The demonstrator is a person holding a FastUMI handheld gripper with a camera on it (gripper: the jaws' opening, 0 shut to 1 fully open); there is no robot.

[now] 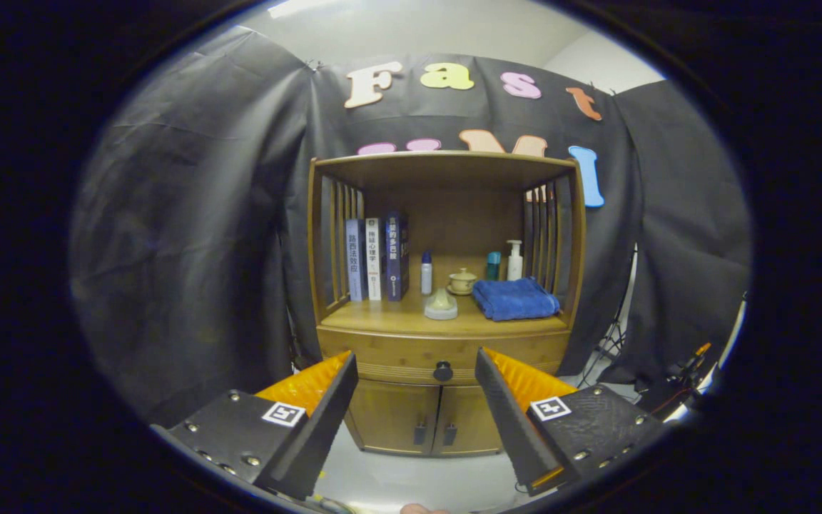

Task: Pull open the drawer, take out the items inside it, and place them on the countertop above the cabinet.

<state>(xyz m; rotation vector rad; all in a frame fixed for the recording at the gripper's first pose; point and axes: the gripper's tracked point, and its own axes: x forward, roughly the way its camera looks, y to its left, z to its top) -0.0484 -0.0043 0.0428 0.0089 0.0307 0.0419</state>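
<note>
The drawer [443, 359] is closed, with its dark round knob [443, 371] seen between the two fingers and beyond them, under the countertop [389, 319] of the wooden cabinet [582, 235]. The gripper [417, 368] is spread wide and holds nothing, well apart from the cabinet. On the countertop stand three books [377, 257], a small spray bottle [426, 273], a lidded cup [462, 281], a pump bottle [515, 260] and a folded blue towel [515, 298]; two small doors [422, 420] are below the drawer.

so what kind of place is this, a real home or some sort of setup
Likely a staged recording booth, not a home: black cloth hangs as the wall behind a lone wooden cabinet dressed with books and a folded blue towel. The gripper is open, short of the shut drawer's knob.
</note>
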